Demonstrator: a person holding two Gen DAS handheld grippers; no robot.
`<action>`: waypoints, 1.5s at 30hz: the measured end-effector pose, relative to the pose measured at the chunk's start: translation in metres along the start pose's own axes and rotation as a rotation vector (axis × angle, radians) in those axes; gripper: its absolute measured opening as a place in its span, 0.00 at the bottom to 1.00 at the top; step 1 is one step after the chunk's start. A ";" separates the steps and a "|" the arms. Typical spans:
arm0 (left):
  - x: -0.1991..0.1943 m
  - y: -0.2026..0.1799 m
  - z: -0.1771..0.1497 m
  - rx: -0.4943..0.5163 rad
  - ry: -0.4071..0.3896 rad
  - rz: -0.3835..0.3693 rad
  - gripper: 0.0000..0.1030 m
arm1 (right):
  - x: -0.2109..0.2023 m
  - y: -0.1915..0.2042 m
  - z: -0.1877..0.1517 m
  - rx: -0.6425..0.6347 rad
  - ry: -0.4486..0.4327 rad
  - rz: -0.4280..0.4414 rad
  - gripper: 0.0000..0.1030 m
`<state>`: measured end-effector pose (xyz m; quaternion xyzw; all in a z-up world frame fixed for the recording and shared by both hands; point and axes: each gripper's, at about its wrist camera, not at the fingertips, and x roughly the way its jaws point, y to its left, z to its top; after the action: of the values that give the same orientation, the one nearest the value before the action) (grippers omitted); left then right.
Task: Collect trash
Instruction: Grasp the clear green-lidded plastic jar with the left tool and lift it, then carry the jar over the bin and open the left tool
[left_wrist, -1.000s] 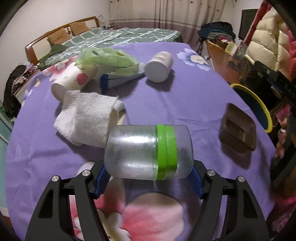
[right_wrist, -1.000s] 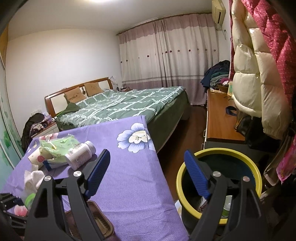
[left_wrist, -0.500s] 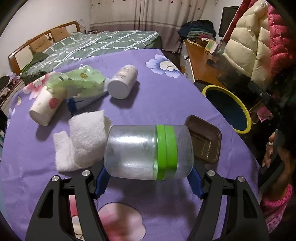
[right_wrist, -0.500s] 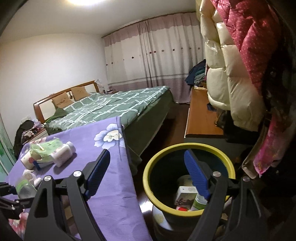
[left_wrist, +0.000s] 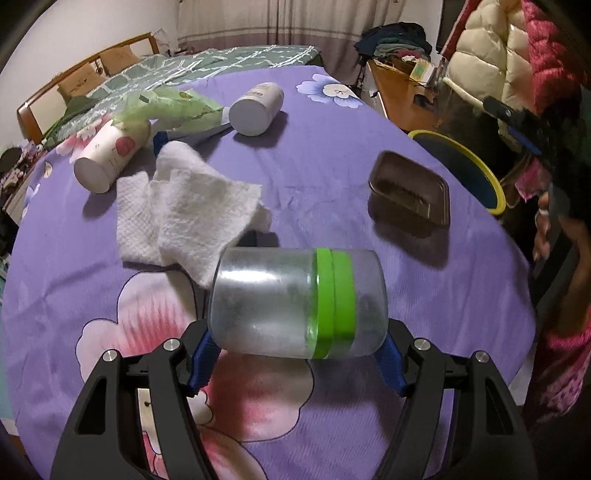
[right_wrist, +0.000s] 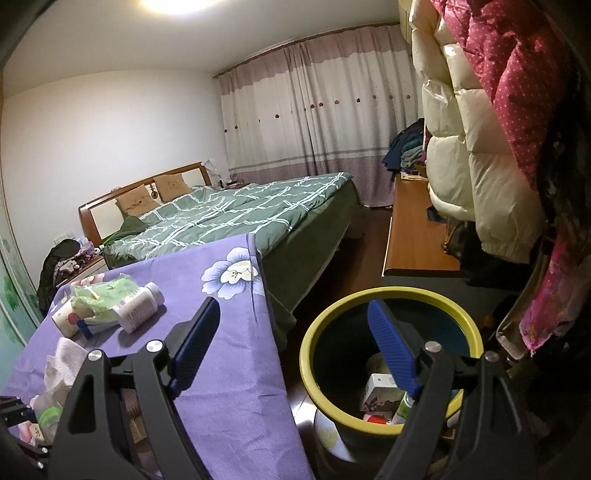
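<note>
A clear plastic jar with a green band (left_wrist: 297, 304), judged light, stiff and slippery, is clamped end to end in the left tool (left_wrist: 295, 354), while the right tool (right_wrist: 291, 350) is held open and empty.

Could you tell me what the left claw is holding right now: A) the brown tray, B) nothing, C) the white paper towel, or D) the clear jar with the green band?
D: the left claw grips the clear jar sideways between its blue pads.
</note>
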<state>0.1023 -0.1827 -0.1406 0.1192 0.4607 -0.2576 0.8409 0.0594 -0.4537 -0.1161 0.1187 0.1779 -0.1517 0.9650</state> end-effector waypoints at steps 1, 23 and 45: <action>-0.001 0.000 -0.001 0.002 -0.004 0.002 0.72 | 0.000 0.001 0.000 -0.002 0.002 -0.001 0.76; -0.013 -0.012 -0.014 0.059 0.013 -0.052 0.68 | 0.002 0.003 0.002 -0.010 0.007 0.009 0.76; 0.041 -0.178 0.146 0.343 -0.065 -0.196 0.68 | -0.074 -0.096 0.018 0.064 -0.096 -0.242 0.76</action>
<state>0.1278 -0.4087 -0.0882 0.2068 0.3920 -0.4165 0.7938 -0.0333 -0.5289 -0.0887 0.1195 0.1396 -0.2780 0.9429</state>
